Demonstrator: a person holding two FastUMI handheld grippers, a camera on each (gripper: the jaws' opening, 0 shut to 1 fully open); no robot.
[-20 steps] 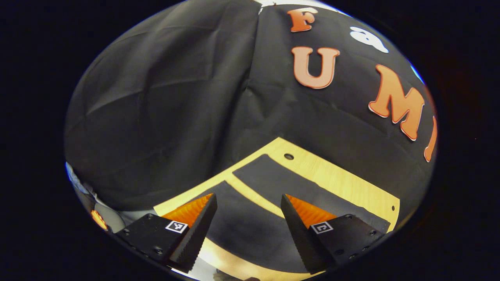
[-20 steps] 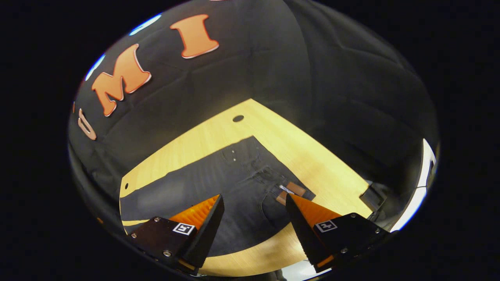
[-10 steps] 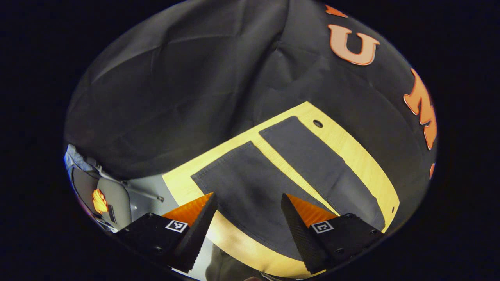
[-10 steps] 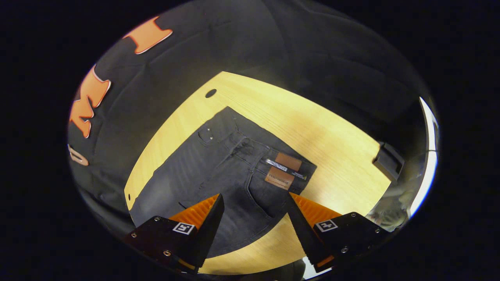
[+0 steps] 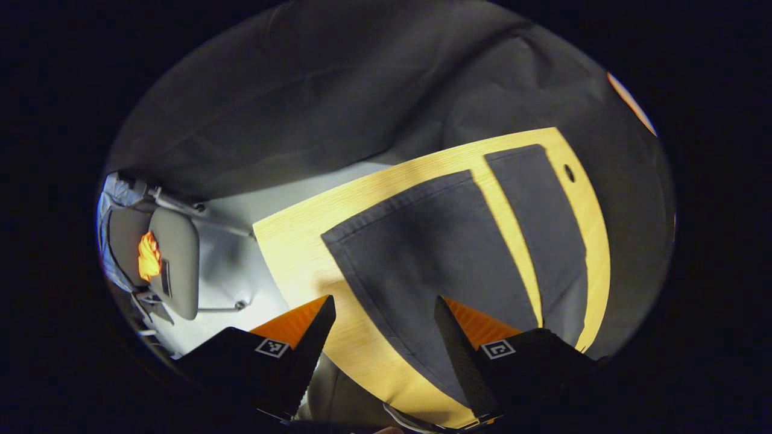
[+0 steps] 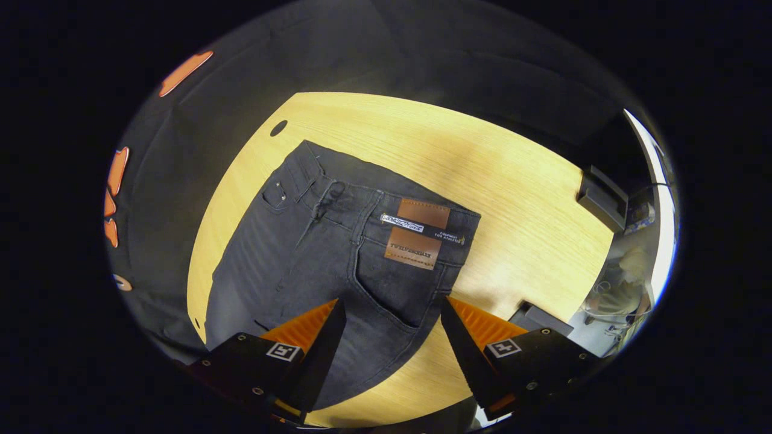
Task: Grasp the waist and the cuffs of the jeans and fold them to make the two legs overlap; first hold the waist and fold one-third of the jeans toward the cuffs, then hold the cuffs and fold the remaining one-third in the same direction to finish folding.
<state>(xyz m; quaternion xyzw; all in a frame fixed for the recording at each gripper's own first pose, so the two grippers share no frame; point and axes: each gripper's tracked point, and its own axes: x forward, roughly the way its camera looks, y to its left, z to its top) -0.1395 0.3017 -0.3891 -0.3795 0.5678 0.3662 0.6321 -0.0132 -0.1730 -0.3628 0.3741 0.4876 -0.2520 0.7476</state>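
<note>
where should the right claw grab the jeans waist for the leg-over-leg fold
Take the waistband corner nearest the right claw, beside the leather patch. The jeans lie flat on the table, so probably come down from above, one finger sliding under the edge from the bare-wood side.

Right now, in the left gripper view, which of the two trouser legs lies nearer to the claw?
The wider-looking leg, lying between the open left claw fingers; the other leg lies beyond the wood strip.
</note>
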